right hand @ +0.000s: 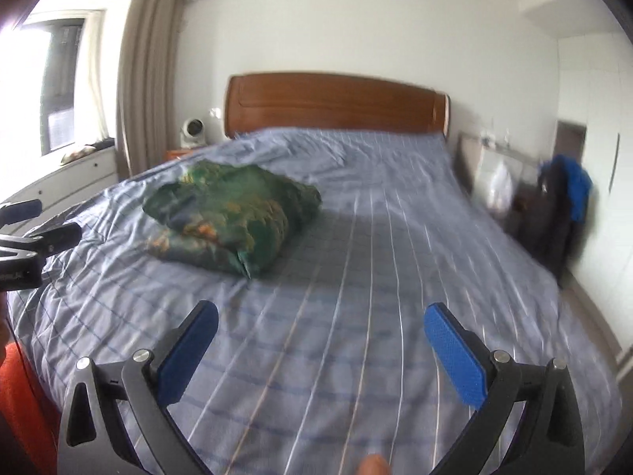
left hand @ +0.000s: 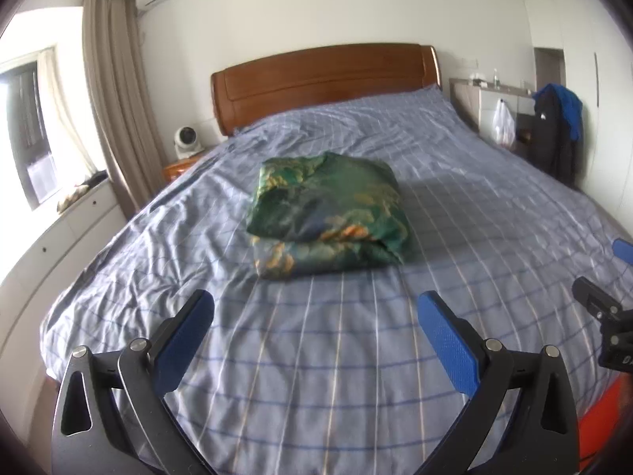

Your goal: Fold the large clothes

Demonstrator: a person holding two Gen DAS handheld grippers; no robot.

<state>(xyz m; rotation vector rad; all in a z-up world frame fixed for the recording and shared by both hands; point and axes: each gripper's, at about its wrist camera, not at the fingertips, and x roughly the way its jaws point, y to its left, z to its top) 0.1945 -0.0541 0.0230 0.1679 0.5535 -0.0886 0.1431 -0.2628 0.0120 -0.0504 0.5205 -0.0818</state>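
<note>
Left wrist view: the left gripper (left hand: 316, 308) hangs spread wide, holding nothing, above the bed (left hand: 455, 213); the folded green garment (left hand: 328, 217) lies mid-bed (well ahead). Right wrist view: the right gripper (right hand: 321, 318) likewise gapes empty, garment (right hand: 233, 217) ahead-left.

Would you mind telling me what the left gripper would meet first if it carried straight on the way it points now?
Probably the folded green garment, which lies ahead of the open left gripper on the blue checked bedspread; if the line dips, the bedspread comes first, since depth is unclear.
</note>
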